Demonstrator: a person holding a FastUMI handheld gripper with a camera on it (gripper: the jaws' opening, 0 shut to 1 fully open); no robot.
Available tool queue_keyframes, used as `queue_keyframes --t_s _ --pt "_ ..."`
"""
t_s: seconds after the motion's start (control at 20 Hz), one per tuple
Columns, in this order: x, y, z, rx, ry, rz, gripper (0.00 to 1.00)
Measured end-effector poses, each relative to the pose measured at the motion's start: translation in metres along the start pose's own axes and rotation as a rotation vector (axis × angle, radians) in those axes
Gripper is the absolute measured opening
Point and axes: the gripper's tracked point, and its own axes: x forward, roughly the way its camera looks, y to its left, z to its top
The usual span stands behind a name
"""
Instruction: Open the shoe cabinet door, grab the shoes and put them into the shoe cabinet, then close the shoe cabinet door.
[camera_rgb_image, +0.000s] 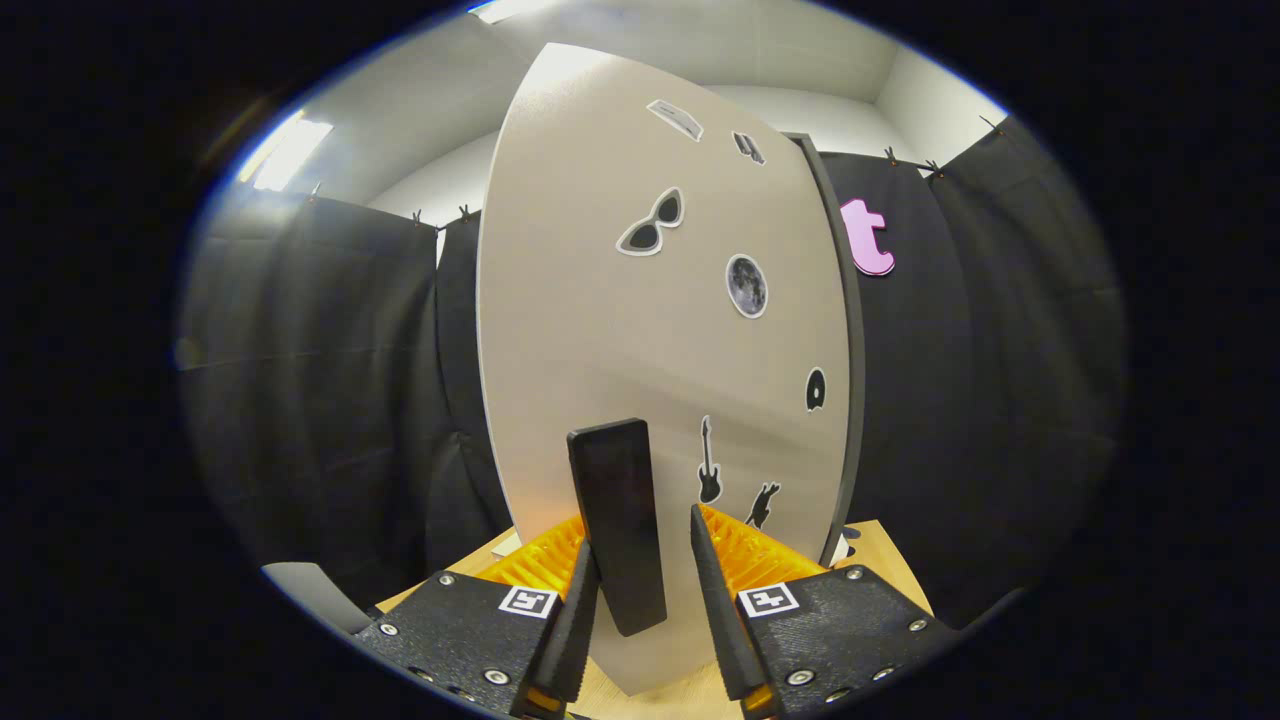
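A beige shoe cabinet door (600, 330) with several black stickers stands upright right in front of me. Its dark side edge (851, 400) shows on the right, so the door is turned at an angle to me. A black upright bar handle (617, 500) sticks out from the door's lower part. My gripper (642, 530) straddles this handle. The left finger (580, 610) lies against the handle's side, while a narrow gap separates the right finger (712, 590) from it. The jaws are partly open around the handle.
The door's bottom edge hangs just above a light wooden surface (893, 560). Black cloth walls (330, 400) close the booth on both sides and behind. A grey rounded object (310, 590) sits low on the left.
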Motion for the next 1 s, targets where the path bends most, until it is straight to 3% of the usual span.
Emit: queue_keyframes --t_s 1.0 --pt "0.107 0.056 0.003 0.003 -0.018 0.045 0.55"
